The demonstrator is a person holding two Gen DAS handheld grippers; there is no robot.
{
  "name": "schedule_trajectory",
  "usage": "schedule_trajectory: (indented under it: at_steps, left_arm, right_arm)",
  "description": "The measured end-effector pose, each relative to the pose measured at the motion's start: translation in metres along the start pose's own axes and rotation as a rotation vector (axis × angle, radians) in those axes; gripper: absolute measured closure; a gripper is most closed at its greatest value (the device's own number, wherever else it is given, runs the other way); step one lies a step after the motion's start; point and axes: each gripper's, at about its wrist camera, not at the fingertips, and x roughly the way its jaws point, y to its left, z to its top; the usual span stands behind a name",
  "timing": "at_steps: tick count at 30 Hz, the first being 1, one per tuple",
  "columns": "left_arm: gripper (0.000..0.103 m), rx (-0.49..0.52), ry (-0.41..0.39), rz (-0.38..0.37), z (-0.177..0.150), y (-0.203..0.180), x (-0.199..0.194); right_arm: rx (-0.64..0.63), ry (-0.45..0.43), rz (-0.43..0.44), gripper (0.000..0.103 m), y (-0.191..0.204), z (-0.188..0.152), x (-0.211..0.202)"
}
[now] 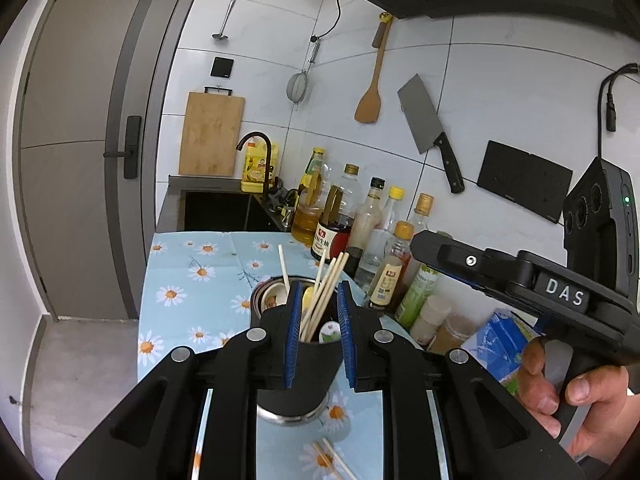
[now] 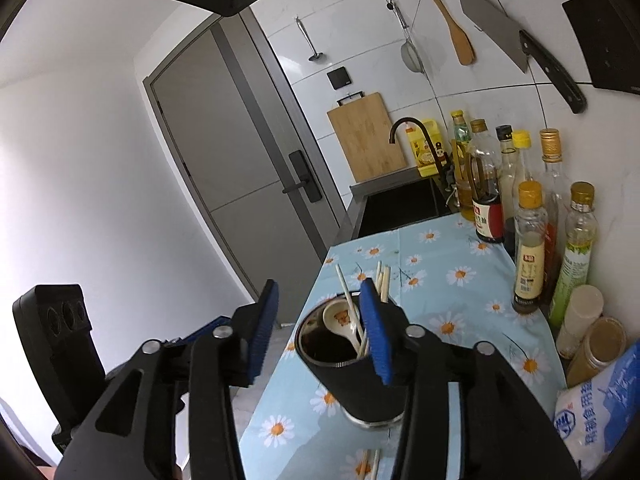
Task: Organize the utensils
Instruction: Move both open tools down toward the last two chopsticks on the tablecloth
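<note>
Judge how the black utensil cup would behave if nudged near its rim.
The black utensil cup looks tall and narrow, so it may tip. The chopsticks and spoon standing inside probably make it top-heavy. The flowered tablecloth beneath might slide or bunch.

A black holder (image 1: 298, 372) stands on a pale-blue, daisy-patterned cloth (image 1: 188, 280); the jaws carry blue pads.

White tiled wall (image 1: 472, 80) behind the bench (image 2: 448, 248); a grey door (image 2: 224, 128) beyond its far end, grey floor (image 1: 88, 360) below.
</note>
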Motion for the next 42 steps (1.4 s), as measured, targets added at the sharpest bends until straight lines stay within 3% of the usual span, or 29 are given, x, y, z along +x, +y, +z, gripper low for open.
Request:
schedule_trajectory:
  at_steps: [3, 5, 6, 11, 14, 22, 31, 37, 42]
  left_arm:
    - [0.085, 0.0, 0.009, 0.013, -0.004, -0.004, -0.014]
    - [0.07, -0.002, 0.024, 0.021, -0.008, -0.006, -0.021]
    - [0.067, -0.006, 0.033, 0.021, -0.01, -0.007, -0.025]
    - [0.067, -0.013, 0.071, 0.04, -0.02, -0.008, -0.038]
    - [0.065, -0.034, 0.096, 0.046, -0.027, -0.005, -0.042]
    - [0.064, -0.097, 0.252, 0.059, -0.067, 0.005, -0.036]
    - [0.064, -0.14, 0.37, 0.04, -0.114, 0.003, -0.033]
    - [0.066, -0.199, 0.381, 0.051, -0.131, 0.014, -0.038]
    - [0.066, -0.247, 0.392, 0.06, -0.143, 0.026, -0.043]
  right_arm:
    - [-0.029, 0.028, -0.019, 0.048, 0.004, -0.004, -0.012]
    - [-0.048, 0.041, -0.026, 0.045, 0.004, -0.008, -0.021]
    - [-0.048, 0.049, -0.028, 0.041, 0.003, -0.009, -0.023]
    - [-0.024, 0.148, -0.041, 0.035, -0.005, -0.021, -0.026]
    - [0.02, 0.254, -0.044, 0.033, -0.013, -0.027, -0.021]
    - [0.002, 0.464, -0.059, 0.034, -0.016, -0.051, -0.003]
    - [0.051, 0.721, -0.109, 0.054, -0.03, -0.097, 0.04]
    - [0.114, 0.917, -0.163, 0.062, -0.044, -0.134, 0.073]
    - [0.13, 1.02, -0.222, 0.073, -0.05, -0.155, 0.093]
